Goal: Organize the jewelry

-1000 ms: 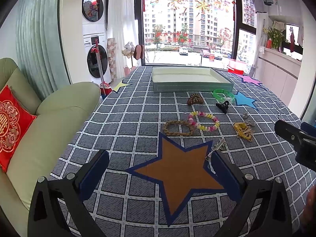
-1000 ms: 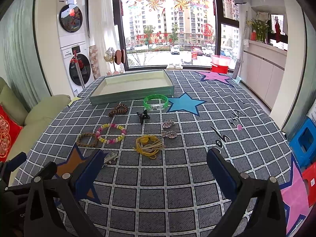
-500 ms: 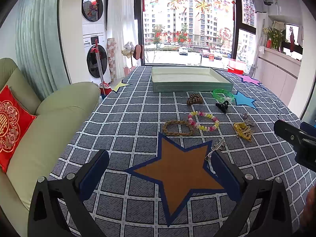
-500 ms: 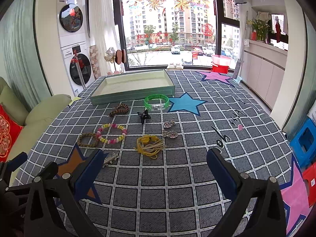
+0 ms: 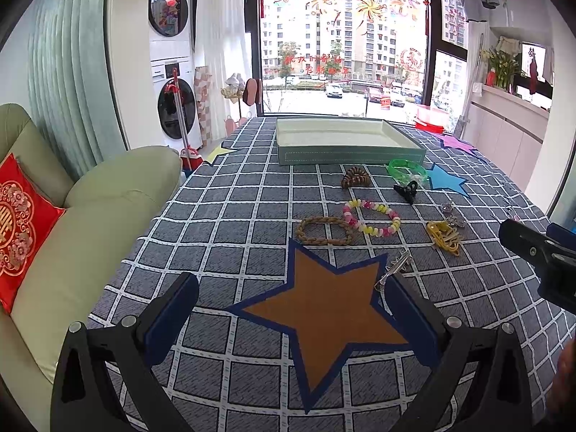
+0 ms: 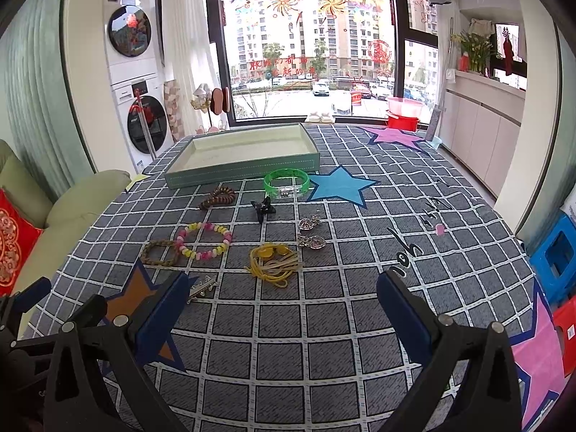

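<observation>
Both tools hang spread wide and empty – the left gripper point(image 5: 291, 309) over an orange felt star point(image 5: 324, 309), the right gripper point(image 6: 280, 306) above the checked grey tablecloth point(image 6: 324, 342). Nothing is sorted yet, it seems. Beyond lie a silver metal hair clip point(image 6: 202, 286), a yellow cord bundle point(image 6: 275, 261) and a pastel beaded bracelet point(image 6: 204, 241) – the shallow pale-green tray point(image 6: 244, 171) sits bare farthest off. The clip looks the likeliest first pinch.

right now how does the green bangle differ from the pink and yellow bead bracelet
The green bangle is one smooth, translucent band; the bead bracelet is a string of separate pink, yellow and white beads. The bangle stands tall on its edge as a wide wall, while the bead bracelet lies low and thin. The bangle sits close to the tray; the bead bracelet lies nearer the camera, touching the braided brown bracelet. Both are closed loops lying flat on the checked cloth.
</observation>
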The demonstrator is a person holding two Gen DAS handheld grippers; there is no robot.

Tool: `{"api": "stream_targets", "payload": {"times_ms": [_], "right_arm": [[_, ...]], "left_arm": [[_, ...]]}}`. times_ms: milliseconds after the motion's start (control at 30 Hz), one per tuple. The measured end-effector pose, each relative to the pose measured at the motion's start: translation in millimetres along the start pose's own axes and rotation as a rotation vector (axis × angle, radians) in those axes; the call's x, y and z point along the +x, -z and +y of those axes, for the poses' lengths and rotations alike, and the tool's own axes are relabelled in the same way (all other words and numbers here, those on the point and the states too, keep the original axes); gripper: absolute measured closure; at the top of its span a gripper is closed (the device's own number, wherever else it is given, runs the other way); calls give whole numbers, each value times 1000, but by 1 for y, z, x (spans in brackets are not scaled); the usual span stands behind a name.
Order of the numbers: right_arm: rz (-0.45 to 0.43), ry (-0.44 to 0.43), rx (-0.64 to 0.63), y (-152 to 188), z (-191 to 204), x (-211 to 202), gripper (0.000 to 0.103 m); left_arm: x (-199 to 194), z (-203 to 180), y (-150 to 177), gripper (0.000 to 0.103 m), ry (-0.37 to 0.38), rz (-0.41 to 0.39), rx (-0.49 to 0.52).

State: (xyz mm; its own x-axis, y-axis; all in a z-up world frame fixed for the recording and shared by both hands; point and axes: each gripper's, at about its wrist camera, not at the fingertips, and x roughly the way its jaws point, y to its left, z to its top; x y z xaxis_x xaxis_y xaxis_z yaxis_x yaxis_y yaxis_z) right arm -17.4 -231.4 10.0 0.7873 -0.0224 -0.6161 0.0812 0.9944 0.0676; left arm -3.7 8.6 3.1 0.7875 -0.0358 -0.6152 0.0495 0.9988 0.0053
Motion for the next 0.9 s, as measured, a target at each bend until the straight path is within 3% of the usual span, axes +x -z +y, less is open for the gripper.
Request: {"api": "stream_targets", "payload": {"times_ms": [433, 767, 900], "right_arm": [[25, -8, 10, 0, -5, 7, 0], [82, 19, 22, -15, -25, 23, 0], [125, 21, 49, -27, -37, 36, 0]], "left_arm": [[8, 4, -1, 0, -25, 29, 9], [43, 18, -18, 0, 82, 163, -6], [61, 23, -31, 0, 69, 203, -9]]}}
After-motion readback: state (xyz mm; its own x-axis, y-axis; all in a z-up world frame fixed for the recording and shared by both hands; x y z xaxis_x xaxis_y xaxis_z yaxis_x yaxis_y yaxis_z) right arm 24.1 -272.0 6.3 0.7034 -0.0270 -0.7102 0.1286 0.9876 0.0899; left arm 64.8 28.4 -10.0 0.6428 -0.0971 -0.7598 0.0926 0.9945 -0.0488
